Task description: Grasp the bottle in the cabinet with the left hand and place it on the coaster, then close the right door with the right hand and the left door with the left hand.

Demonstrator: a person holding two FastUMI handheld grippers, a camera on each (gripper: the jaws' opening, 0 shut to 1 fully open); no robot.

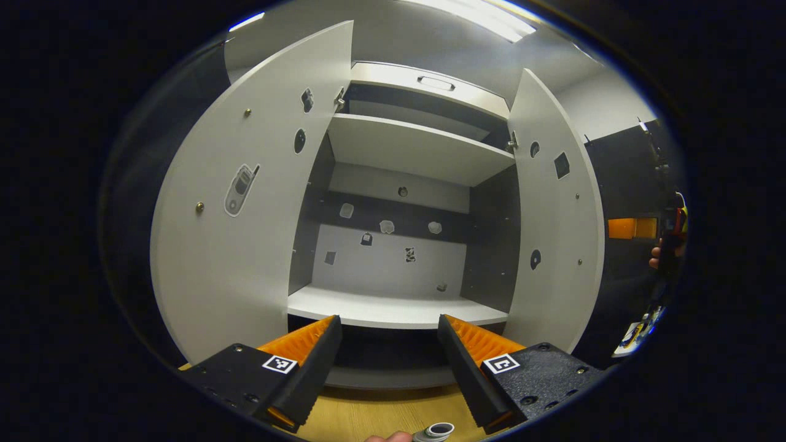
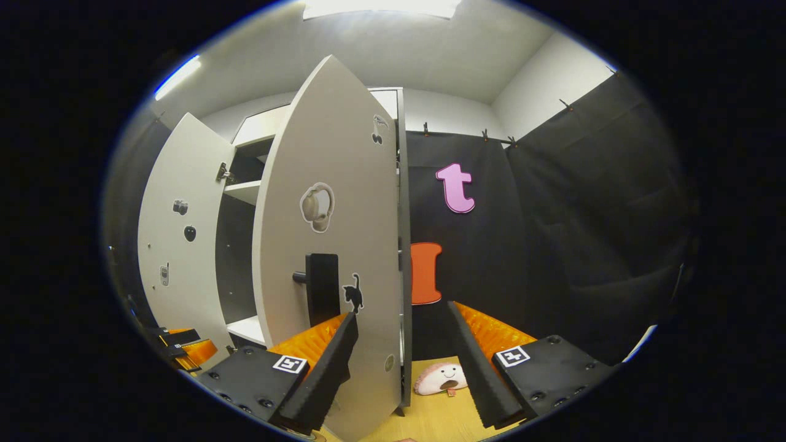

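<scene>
Bottle (image 1: 435, 431) low on the wooden table (image 1: 381, 417), cabinet (image 1: 399, 227) doors both open.
In the left gripper view only the bottle's top shows at the bottom edge, below and between the left gripper's (image 1: 389, 344) spread fingers, which hold nothing and face the bare lower shelf (image 1: 393, 310). The left door (image 1: 245, 202) and right door (image 1: 556, 233) stand wide. In the right gripper view the right gripper (image 2: 400, 344) is also spread and empty, its left finger just beside the right door's outer face near the dark handle (image 2: 320, 288).

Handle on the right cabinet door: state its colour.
Black. The block-shaped handle on the pale grey right door shows best in the right gripper view.
</scene>
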